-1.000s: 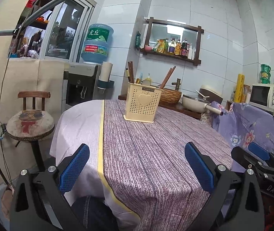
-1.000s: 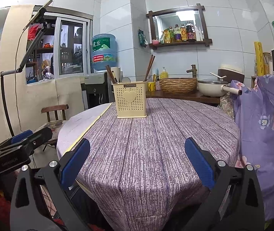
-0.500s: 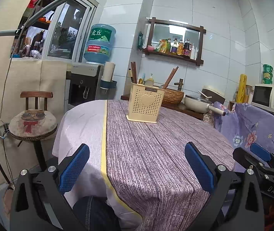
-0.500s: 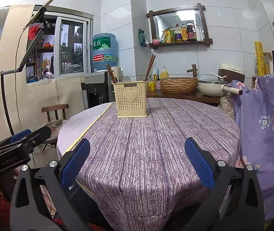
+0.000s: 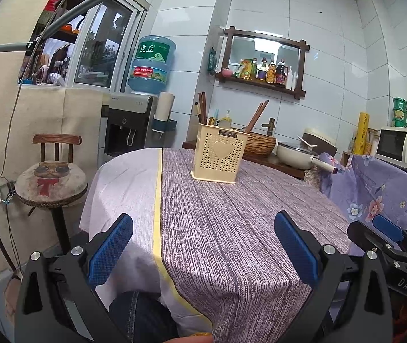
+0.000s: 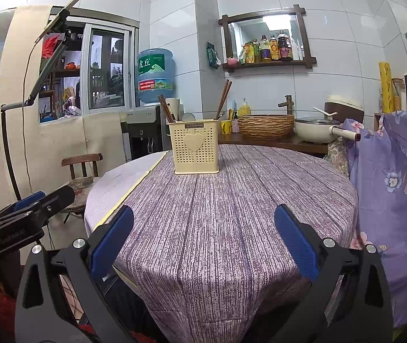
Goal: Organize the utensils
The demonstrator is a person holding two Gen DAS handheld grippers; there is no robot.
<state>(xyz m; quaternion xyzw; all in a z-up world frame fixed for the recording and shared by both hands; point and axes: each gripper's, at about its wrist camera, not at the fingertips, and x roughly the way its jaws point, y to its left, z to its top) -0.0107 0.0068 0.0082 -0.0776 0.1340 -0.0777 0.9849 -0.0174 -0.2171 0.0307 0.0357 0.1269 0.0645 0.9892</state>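
**kitchenlurker:** So where's everything sitting? The cream utensil holder with the heart on the front is standing upright toward the far side of the round table, on the purple striped tablecloth. Dark wooden chopsticks are sticking up out of it, one bunch leaning left and one leaning right.

**umi_fan:** And the grippers? Both are hanging back at the near edge of the table, well apart from the holder. The left gripper is showing its blue pads spread wide with nothing between them. Same deal with the right gripper: fingers splayed apart, gripping nothing.

**kitchenlurker:** Anything else around? A water dispenser with a blue jug on top is standing behind the table, a wicker basket and a cream pot are sitting on the back counter, and a cat-cushion stool is off to the left.
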